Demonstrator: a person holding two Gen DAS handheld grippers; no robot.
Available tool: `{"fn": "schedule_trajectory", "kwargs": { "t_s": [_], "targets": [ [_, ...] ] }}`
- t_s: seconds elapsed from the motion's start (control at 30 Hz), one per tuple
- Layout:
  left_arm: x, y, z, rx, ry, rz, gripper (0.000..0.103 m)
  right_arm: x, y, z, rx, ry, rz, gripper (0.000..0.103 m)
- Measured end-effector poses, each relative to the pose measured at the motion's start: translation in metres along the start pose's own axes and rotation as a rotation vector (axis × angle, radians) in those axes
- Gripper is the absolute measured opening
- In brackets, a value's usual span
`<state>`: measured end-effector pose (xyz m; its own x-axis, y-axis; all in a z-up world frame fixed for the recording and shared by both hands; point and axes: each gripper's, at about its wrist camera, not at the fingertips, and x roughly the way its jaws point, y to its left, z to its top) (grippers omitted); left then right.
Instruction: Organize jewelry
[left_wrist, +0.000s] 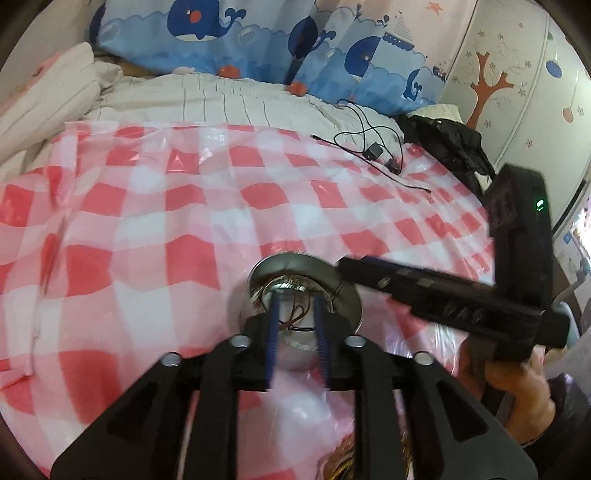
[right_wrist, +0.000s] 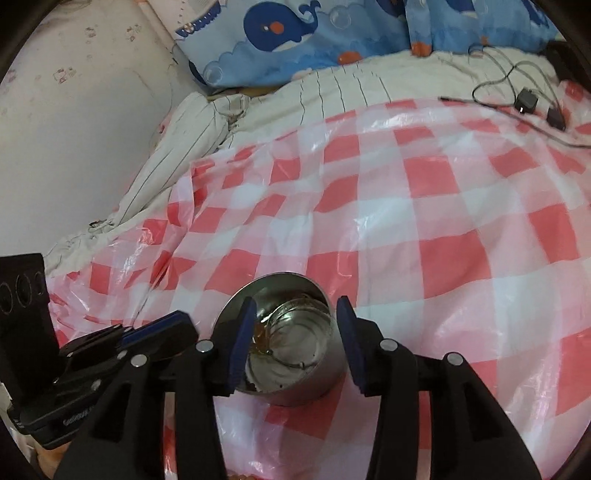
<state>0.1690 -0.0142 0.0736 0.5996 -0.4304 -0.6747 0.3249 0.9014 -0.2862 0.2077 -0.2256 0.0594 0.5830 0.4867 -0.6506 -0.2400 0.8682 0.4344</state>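
Fingers (right_wrist: 242, 332) of the right gripper (right_wrist: 295, 328) are spread, straddling the steel bowl (right_wrist: 291, 354) on the bed; left gripper (left_wrist: 295, 317) fingers half-spread over it, pinching nothing; the jewelry (right_wrist: 266, 338) inside looks light, thin, tangle-prone; pinch 1 strand.

A bed (right_wrist: 332, 88) in white striped bedding carries a red-and-white checked plastic sheet (right_wrist: 406, 206) over most of it. 1 steel bowl (right_wrist: 295, 384) (jewelry inside) sits on the sheet's near part. Far right, black cables with adapters (right_wrist: 526, 101) lie on the sheet's edge.
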Motion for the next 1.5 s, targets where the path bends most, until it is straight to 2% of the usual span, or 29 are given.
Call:
{"fn": "schedule_trajectory", "kwargs": {
  "t_s": [0.17, 0.27, 0.37, 0.5, 0.63, 0.77, 1.13, 1.2, 1.27, 1.4, 1.5],
  "targets": [
    [-0.031, 0.0, -0.019, -0.012, -0.006, 0.004, 0.029, -0.047, 0.0, -0.03, -0.013, -0.032, 0.009, 0.048],
    [-0.051, -0.008, -0.051, 0.007, 0.016, -0.004, 0.033, -0.078, -0.002, -0.07, -0.029, -0.026, 0.012, 0.054],
    [-0.06, -0.015, -0.088, 0.015, 0.055, -0.017, 0.033, -0.099, -0.01, -0.109, -0.017, -0.013, 0.008, 0.054],
    [-0.057, -0.02, -0.113, 0.016, 0.085, -0.033, 0.033, -0.117, -0.028, -0.147, 0.05, -0.047, 0.009, 0.055],
    [-0.046, -0.035, -0.115, 0.067, 0.098, -0.032, 0.033, -0.113, -0.034, -0.149, 0.099, -0.052, 0.032, 0.056],
    [-0.035, -0.047, -0.119, 0.158, 0.137, 0.035, 0.033, -0.108, -0.027, -0.149, 0.074, -0.052, 0.037, 0.061],
    [-0.027, -0.04, -0.114, 0.13, 0.151, 0.021, 0.037, -0.101, -0.033, -0.15, 0.094, -0.036, 0.038, 0.065],
    [-0.027, -0.041, -0.114, 0.138, 0.165, 0.012, 0.016, -0.101, -0.032, -0.15, 0.094, -0.035, 0.037, 0.065],
    [-0.029, -0.042, -0.113, 0.152, 0.171, 0.017, 0.006, -0.1, -0.032, -0.15, 0.094, -0.034, 0.036, 0.065],
    [-0.037, -0.041, -0.108, 0.144, 0.156, -0.007, 0.003, -0.097, -0.032, -0.151, 0.087, -0.027, 0.031, 0.065],
    [-0.048, -0.037, -0.102, 0.107, 0.114, -0.053, 0.003, -0.097, -0.027, -0.152, 0.057, -0.028, 0.013, 0.065]
  ]
}}
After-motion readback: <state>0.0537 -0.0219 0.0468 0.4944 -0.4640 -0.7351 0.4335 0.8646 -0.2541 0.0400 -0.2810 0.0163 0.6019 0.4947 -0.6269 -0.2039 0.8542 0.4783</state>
